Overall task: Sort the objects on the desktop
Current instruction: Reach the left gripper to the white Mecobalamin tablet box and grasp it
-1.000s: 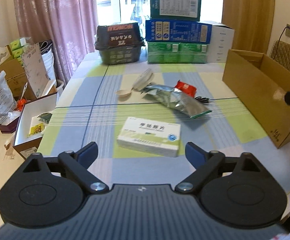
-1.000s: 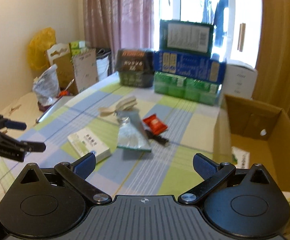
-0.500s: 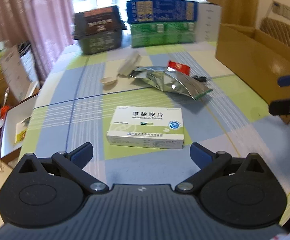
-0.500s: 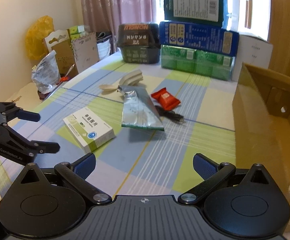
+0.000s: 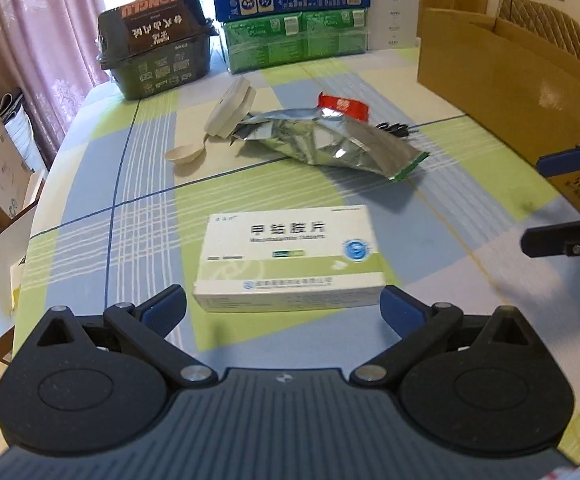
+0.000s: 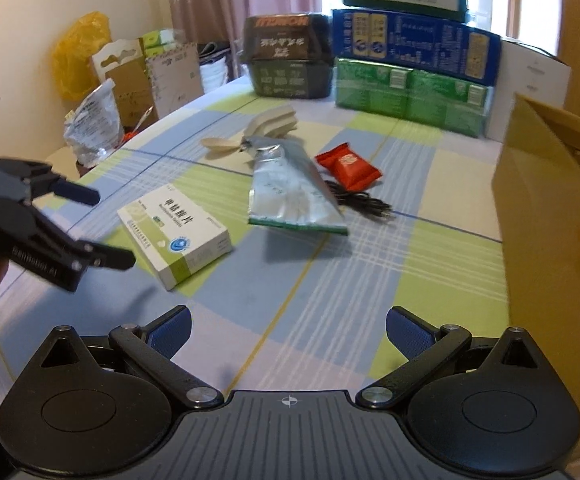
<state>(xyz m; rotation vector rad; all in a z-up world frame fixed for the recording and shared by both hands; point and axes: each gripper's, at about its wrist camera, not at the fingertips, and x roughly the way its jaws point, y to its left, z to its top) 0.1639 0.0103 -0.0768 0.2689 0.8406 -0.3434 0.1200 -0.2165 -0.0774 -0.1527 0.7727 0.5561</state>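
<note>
Checked tablecloth bears medicine box, unheld between both gaping hand-held grippers.

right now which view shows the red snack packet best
The right wrist view. The red snack packet lies fully exposed there, between the silver foil pouch and the black cable. In the left wrist view the pouch hides most of it, leaving only a red strip behind it.
</note>
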